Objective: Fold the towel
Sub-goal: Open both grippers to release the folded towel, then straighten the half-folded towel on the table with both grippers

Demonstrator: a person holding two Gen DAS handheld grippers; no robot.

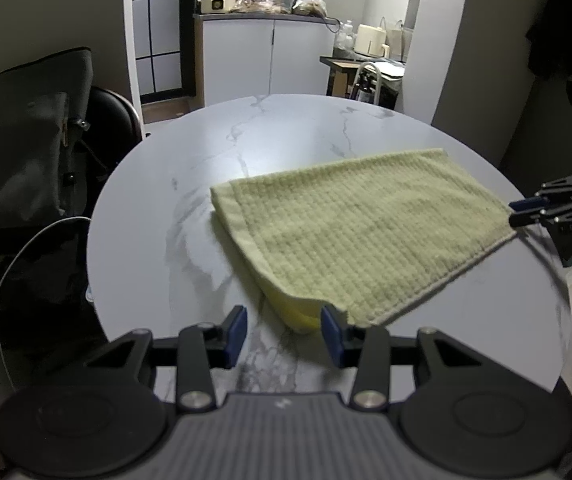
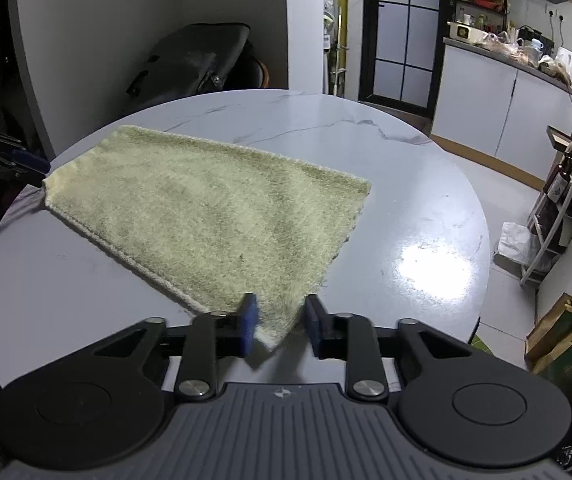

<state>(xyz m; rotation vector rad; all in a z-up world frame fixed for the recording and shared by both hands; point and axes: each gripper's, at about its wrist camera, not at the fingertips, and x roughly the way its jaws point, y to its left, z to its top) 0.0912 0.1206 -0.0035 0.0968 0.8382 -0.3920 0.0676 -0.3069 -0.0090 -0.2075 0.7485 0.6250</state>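
Observation:
A yellow-green towel lies folded flat on the round marble table. My left gripper is open just above the table. The towel's near corner reaches in between its blue pads, close to the right one, and neither pad presses it. In the right wrist view my right gripper is also open. Another corner of the towel lies loose between its fingers. Each gripper shows at the edge of the other's view: the right gripper and the left gripper.
A dark bag sits on a chair at the table's far left. Beyond the table stand a white kitchen cabinet and a small shelf cart. A paper bag stands on the floor to the right.

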